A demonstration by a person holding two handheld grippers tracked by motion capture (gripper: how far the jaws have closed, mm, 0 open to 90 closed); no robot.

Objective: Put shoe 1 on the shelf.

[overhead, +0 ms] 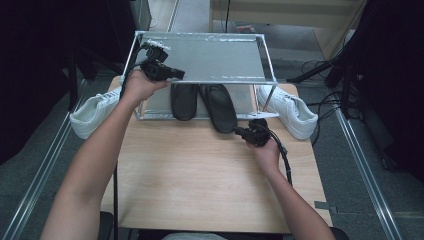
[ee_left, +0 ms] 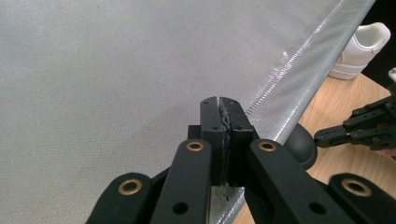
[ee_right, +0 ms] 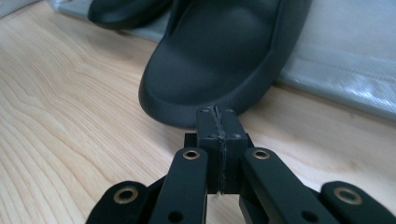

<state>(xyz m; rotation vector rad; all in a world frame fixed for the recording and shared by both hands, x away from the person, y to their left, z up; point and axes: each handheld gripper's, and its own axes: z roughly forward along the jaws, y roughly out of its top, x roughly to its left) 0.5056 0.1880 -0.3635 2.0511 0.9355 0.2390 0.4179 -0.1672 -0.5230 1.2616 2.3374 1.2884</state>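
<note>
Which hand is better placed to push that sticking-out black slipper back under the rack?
Right. Its gripper, fingers shut, sits at the slipper heel; the left gripper is up over the rack top.

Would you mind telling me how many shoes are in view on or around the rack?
4. Two black slippers lie on the rack's lower shelf: one left, one overhanging by the right gripper. One white sneaker lies beside the rack at left, one at right.

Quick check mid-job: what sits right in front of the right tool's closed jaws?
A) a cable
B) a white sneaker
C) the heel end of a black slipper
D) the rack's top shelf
C: in the right gripper view the right tool, jaws shut with nothing between them, points at the rounded end of the black slipper sticking out from the rack's lower shelf onto the table.
</note>
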